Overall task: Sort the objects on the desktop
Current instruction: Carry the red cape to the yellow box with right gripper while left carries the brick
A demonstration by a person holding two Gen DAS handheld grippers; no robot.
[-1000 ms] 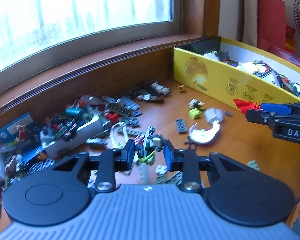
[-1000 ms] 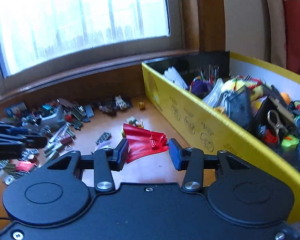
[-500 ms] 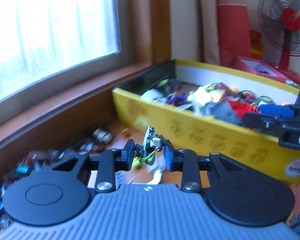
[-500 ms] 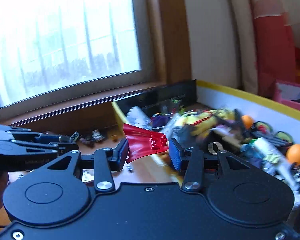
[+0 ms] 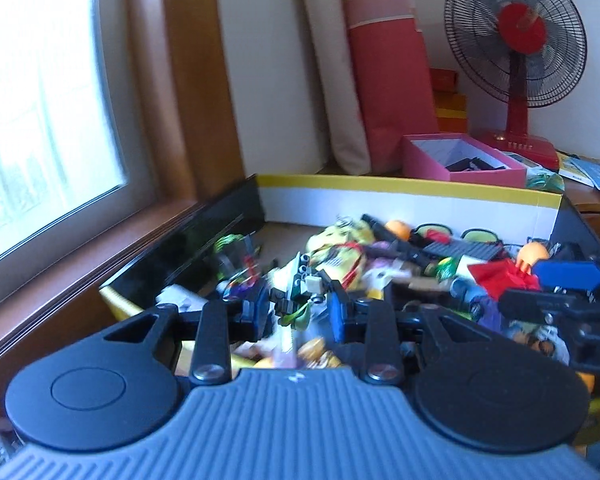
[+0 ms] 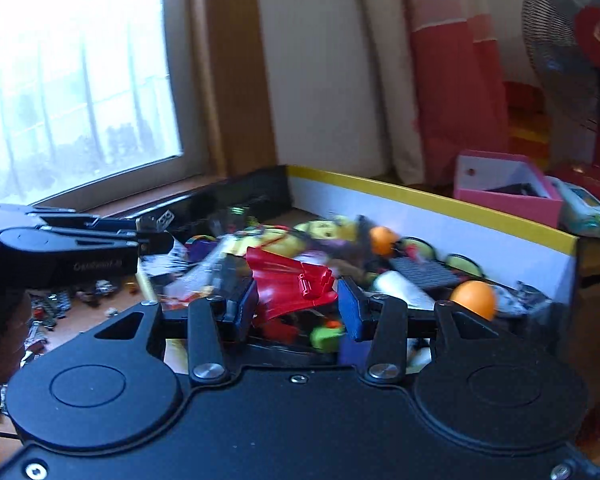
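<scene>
1. Yellow-rimmed and white inside, the cardboard toy box [image 5: 400,200] sits on the wooden desk against the window side, with a black end wall [image 5: 204,232] toward the window.
2. Both grippers hang over the box's open top.
3. Left gripper [image 5: 300,308]: its jaws are opening, and a small grey-and-green brick figure [image 5: 300,292] sits between the blue pads; through the blur I cannot tell whether the pads press on it at this instant.
4. Right gripper [image 6: 296,304]: clamped on a red plastic wing piece [image 6: 288,284], which sticks up and forward from between the pads.
5. Inside the box lies a heap of toys: a yellow figure [image 6: 324,232], two orange balls [image 6: 474,298], a dark studded plate [image 6: 424,272] and many blurred bits.
6. Left of the box, in the right wrist view, loose bricks [image 6: 56,304] lie scattered on the desktop [image 6: 100,316].
7. Behind the box stand a pink open box [image 5: 460,160] and a red pedestal fan [image 5: 516,40], with a rolled red-and-cream mat [image 5: 380,60] leaning in the corner.
</scene>
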